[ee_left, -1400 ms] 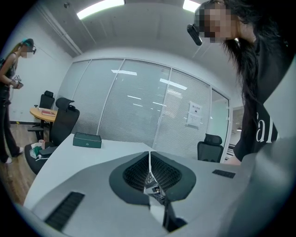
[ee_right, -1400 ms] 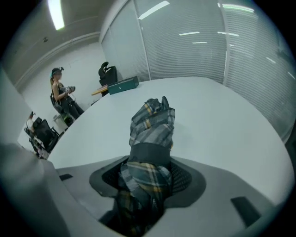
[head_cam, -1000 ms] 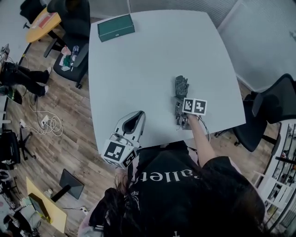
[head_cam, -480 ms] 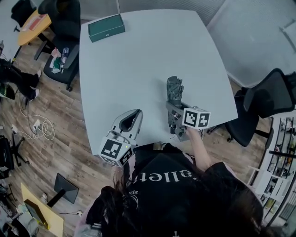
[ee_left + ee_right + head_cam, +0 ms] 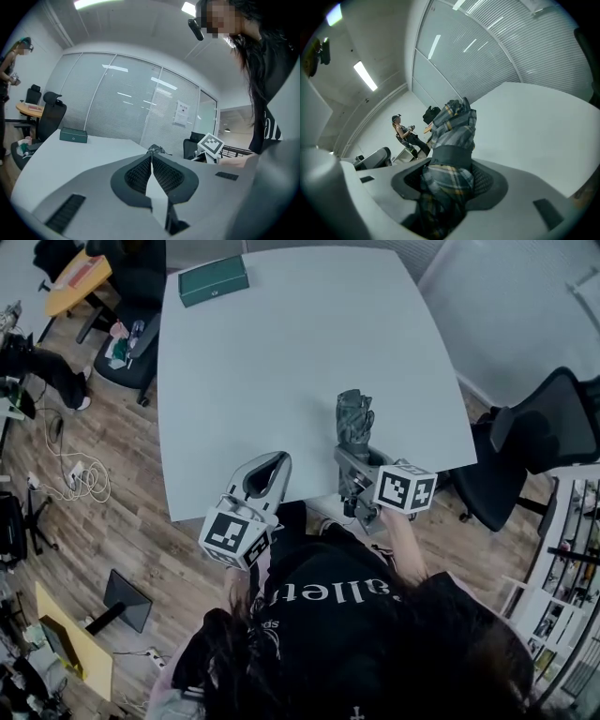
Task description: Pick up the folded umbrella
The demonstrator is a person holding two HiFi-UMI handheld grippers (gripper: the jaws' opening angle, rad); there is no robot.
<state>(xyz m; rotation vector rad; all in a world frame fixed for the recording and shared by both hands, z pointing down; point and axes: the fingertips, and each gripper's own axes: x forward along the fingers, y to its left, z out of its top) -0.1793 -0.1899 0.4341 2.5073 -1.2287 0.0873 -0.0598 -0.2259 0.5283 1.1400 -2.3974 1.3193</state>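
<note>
Over the near edge of the table point(image 5: 281, 352), the umbrella point(image 5: 452, 126) is clamped at its strapped middle by the right gripper point(image 5: 449, 176); it is judged light, stiff beneath slippery fabric. The left gripper point(image 5: 151, 171) is closed on nothing.

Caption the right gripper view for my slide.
Right gripper clamped on a plaid folded umbrella, held over the white table.

It was an office: a big white meeting table point(image 5: 281, 362), black swivel chairs point(image 5: 544, 423) around it, glass partition walls point(image 5: 117, 103) with blinds point(image 5: 525, 42), strip lights point(image 5: 364, 76) overhead.
</note>
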